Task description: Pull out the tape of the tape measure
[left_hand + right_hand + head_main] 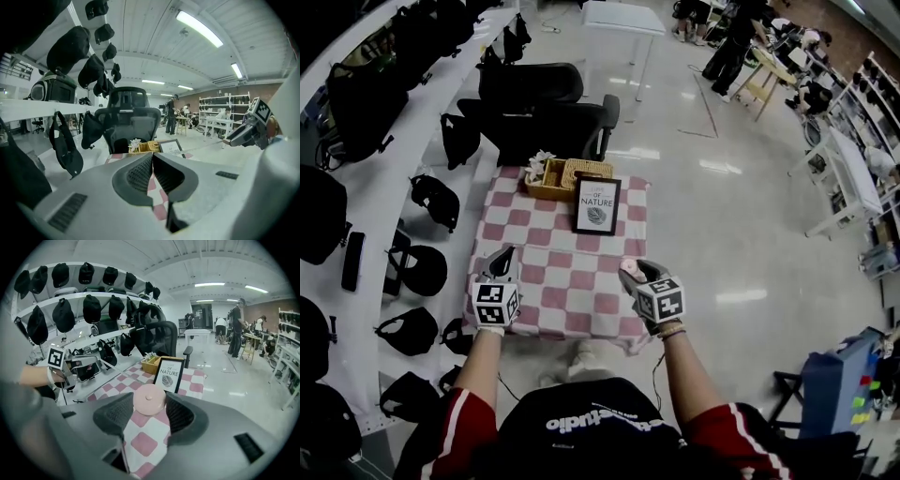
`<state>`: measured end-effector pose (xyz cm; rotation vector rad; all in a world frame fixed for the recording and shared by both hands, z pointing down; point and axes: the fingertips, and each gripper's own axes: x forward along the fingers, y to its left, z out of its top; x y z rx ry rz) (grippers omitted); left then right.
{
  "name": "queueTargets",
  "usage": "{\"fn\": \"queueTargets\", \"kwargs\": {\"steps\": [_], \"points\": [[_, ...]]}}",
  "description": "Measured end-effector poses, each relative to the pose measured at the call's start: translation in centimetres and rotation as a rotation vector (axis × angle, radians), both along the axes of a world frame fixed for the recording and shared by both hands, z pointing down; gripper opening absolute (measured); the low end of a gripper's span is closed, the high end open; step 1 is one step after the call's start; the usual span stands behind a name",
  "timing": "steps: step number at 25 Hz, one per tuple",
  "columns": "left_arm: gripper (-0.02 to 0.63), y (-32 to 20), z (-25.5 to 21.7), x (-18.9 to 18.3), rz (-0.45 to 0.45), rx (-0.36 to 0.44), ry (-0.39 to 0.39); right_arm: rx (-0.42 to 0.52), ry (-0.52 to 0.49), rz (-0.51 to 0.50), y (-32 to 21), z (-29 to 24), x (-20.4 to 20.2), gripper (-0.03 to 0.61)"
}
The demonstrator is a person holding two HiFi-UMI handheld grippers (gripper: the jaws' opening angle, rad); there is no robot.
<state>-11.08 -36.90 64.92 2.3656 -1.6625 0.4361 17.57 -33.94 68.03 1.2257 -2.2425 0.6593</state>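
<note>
A round pink tape measure (149, 399) sits between the pads of my right gripper (149, 402), which is shut on it above the red-and-white checked table (546, 234). In the head view the same pink case (629, 267) shows at the right gripper's (631, 272) tip. My left gripper (501, 258) hangs level with it at the left, jaws together (152, 159). A thin tape (117, 374) runs from the left gripper's tip (91, 363) across to the pink case. It also shows as a faint line (201, 146) leading toward the right gripper (236, 138).
A framed "of Nature" sign (597, 205) and a wicker basket (567, 176) stand at the table's far end, with a black office chair (544, 112) behind. Shelves of black caps and bags (356, 187) run along the left. People work at benches far off on the right.
</note>
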Motion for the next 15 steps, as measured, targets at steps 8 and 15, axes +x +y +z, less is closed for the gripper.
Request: {"fn": "queueTargets", "kwargs": {"steps": [8, 15], "points": [[0.008, -2.0, 5.1, -0.2, -0.028, -0.095, -0.051, -0.065, 0.007, -0.016, -2.1, 4.4, -0.2, 0.221], [0.008, -3.7, 9.5, -1.2, -0.055, -0.170, -0.073, -0.126, 0.011, -0.039, -3.6, 8.4, -1.2, 0.221]]}}
